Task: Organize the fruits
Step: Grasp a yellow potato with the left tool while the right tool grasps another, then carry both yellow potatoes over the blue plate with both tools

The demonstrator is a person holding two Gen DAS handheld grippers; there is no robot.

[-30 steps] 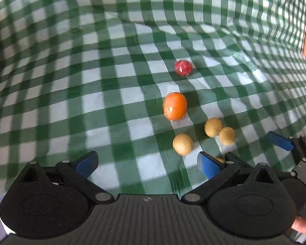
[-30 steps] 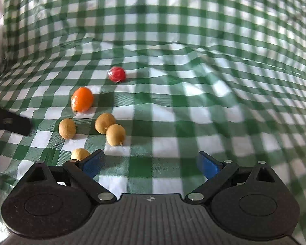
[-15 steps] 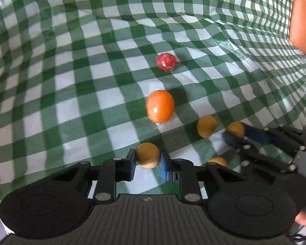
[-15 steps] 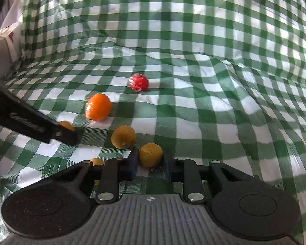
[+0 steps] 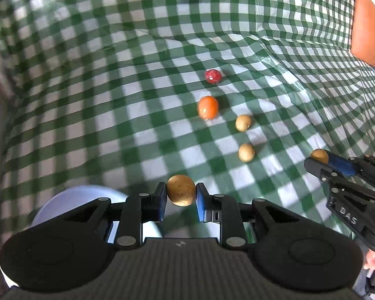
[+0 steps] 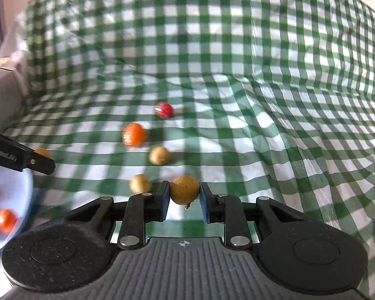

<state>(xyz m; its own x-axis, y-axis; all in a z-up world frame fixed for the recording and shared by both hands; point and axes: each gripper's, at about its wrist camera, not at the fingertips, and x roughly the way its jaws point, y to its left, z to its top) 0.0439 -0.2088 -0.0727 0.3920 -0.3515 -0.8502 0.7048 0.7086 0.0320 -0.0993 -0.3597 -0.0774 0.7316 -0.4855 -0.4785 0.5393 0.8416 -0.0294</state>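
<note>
The left tool [image 5: 181, 196] and the right tool [image 6: 185, 195] each clamp a round tan fruit above the green-checked cloth [image 6: 237, 75].

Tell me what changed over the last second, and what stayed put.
Both tongs closed: the left tongs took one tan fruit, the right tongs another tan fruit, and lifted them. The red fruit, orange fruit and two tan ones stayed on the checked cloth.

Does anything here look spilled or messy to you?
Nothing is damaged or spilled. Four loose fruits lie scattered on the rumpled checked cloth instead of in the blue plate: a red one, an orange one and two tan ones.
</note>
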